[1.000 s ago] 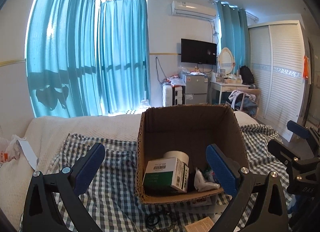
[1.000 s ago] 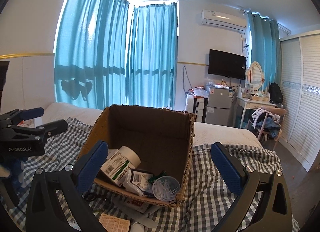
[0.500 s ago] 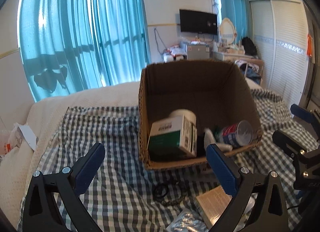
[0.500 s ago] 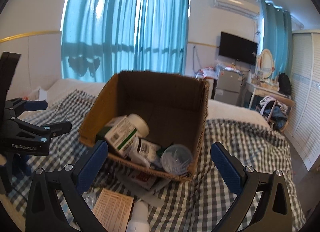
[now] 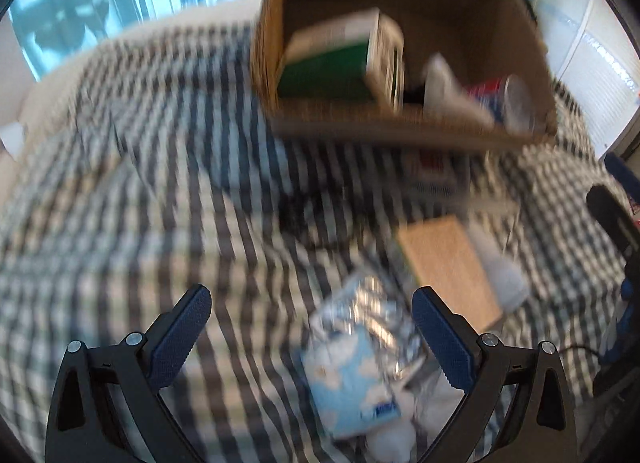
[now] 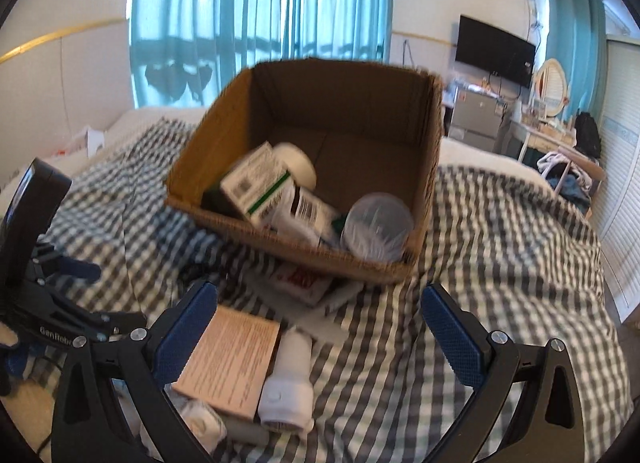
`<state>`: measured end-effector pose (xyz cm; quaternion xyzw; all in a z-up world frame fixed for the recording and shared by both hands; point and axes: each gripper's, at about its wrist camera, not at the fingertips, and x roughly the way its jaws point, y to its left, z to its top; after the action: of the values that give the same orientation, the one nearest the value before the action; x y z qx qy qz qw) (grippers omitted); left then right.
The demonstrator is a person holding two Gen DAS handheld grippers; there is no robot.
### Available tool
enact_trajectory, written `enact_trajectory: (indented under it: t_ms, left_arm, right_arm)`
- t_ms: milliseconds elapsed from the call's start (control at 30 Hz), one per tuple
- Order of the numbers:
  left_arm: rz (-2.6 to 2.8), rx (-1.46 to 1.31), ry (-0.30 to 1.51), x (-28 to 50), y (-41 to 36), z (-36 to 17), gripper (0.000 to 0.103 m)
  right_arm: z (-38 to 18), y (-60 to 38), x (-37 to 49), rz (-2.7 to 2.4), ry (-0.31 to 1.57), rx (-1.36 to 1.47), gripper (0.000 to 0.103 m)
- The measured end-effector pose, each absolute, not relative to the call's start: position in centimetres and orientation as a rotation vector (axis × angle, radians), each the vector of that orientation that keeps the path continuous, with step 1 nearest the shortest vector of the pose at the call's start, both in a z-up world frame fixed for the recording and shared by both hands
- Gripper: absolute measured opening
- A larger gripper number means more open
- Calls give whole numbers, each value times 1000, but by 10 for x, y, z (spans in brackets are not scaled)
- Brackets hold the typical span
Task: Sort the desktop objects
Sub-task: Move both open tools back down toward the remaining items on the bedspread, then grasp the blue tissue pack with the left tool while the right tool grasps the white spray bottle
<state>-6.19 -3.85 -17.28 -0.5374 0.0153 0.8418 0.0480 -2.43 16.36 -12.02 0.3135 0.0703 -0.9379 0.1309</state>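
A cardboard box [image 6: 424,167] stands on the checked cloth [image 6: 500,247] and holds a green-and-white carton [image 6: 256,183], a bottle and a clear round tub [image 6: 378,231]. In front of it lie a tan booklet [image 6: 228,359], a white bottle [image 6: 290,375] and a flat red-and-white packet [image 6: 298,277]. My right gripper [image 6: 320,337] is open above the booklet and bottle. My left gripper [image 5: 312,333] is open over a silver and pale-blue packet [image 5: 356,359]; this view is blurred. The box [image 5: 280,111] and booklet [image 5: 448,263] show there too.
The left gripper [image 6: 52,303] shows at the left of the right wrist view, the right gripper [image 5: 616,219] at the right edge of the left wrist view. Blue curtains [image 6: 260,3], a TV and a wardrobe stand behind the bed.
Both grippers have tilted down and moved closer to the items in front of the box. The left view now looks down on the silver packet. Both stayed open.
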Motion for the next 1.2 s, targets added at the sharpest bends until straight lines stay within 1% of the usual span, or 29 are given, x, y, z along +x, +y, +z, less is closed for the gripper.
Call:
enact_trajectory:
  t_ms: [133,200,367,567,767,867,933,967,1000,1033,1067,1100,1133,1167,1200]
  left_arm:
    - [2494,-1749,3,-48,-40,-196,102]
    - [2495,-1761,34,-43,-38,-199,102]
    - [2459,-1793,35,-33,-33,-206,101]
    - [2406,-1862,60,-35,-28,-220,100]
    - [2288,-1909,92,-33,-16,-241,99]
    - [2243,-1917,72,-35,-14,-247,91]
    - [2200,-1913,-5,-36,-18,-247,76]
    - [2187,-1915,-27,-37,-20,-247,75]
    - [2170,-1913,-49,-38,-22,-248,68]
    - [2147,-1912,-74,-38,-23,-248,58]
    - [2129,-1911,-89,-38,-24,-248,53]
    - [2113,-1907,-101,-38,-24,-248,47]
    - [2106,-1901,-104,-37,-23,-247,38]
    - [2099,-1893,-101,-37,-22,-246,35]
    - [2095,-1886,-96,-36,-21,-245,24]
  right_arm:
    - [-135,159,-24,-2696,229,996,101]
    - [-143,159,-24,-2683,252,1042,100]
    - [-159,162,-25,-2656,276,1149,97]
    - [-184,160,-29,-2576,325,1294,96]
    - [-210,159,-38,-2479,275,1431,96]
    - [-215,162,-42,-2459,243,1456,96]
    - [-217,162,-44,-2449,232,1463,95]
    - [-218,162,-44,-2442,223,1466,93]
    - [-218,161,-45,-2434,214,1468,90]
    - [-218,161,-45,-2422,198,1465,82]
    - [-217,159,-45,-2410,189,1464,72]
    - [-216,158,-45,-2395,180,1461,67]
    - [-215,157,-45,-2385,168,1453,55]
    - [-214,156,-45,-2382,162,1447,46]
    - [-212,155,-45,-2389,170,1442,46]
